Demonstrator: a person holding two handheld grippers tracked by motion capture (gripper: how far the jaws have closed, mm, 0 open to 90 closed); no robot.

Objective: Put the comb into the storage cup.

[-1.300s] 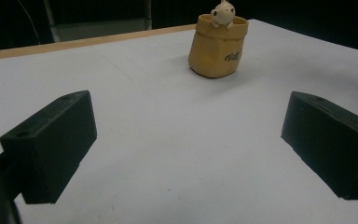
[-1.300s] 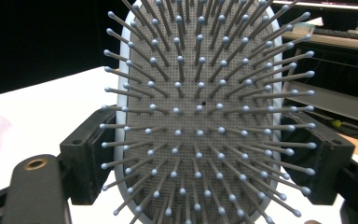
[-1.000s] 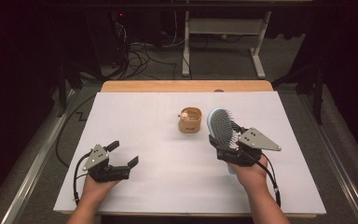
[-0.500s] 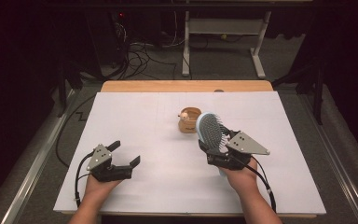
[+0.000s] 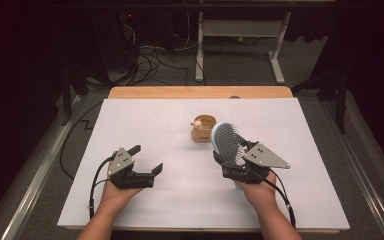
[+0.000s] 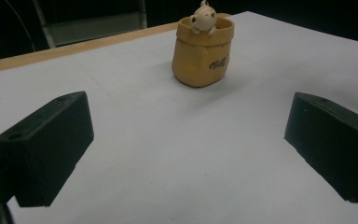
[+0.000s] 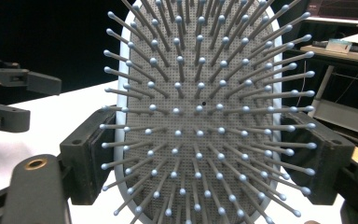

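Note:
My right gripper (image 5: 234, 152) is shut on a pale blue paddle hairbrush (image 5: 226, 141), gripping the sides of its head. The brush stands upright over the table's right half. In the right gripper view its grey bristle pad (image 7: 200, 116) faces the camera, clamped between both black jaws of my right gripper (image 7: 200, 158). Just behind the brush sits a small tan pot (image 5: 203, 129) with a cream figurine peeking over its rim; the pot (image 6: 203, 56) stands ahead in the left gripper view. My left gripper (image 5: 146, 158) is open and holds nothing, low over the table's left half; the left gripper (image 6: 189, 149) has its jaws wide apart.
A white sheet (image 5: 155, 125) covers the table, and a wooden strip (image 5: 200, 92) runs along its far edge. Cables (image 5: 150, 55) and a desk frame (image 5: 240, 35) lie on the dark floor beyond. My left gripper (image 7: 9, 98) shows at the left in the right gripper view.
My left gripper has shifted right, toward the table's middle, and slightly up. The right gripper and brush have drifted a little left, closer to the pot.

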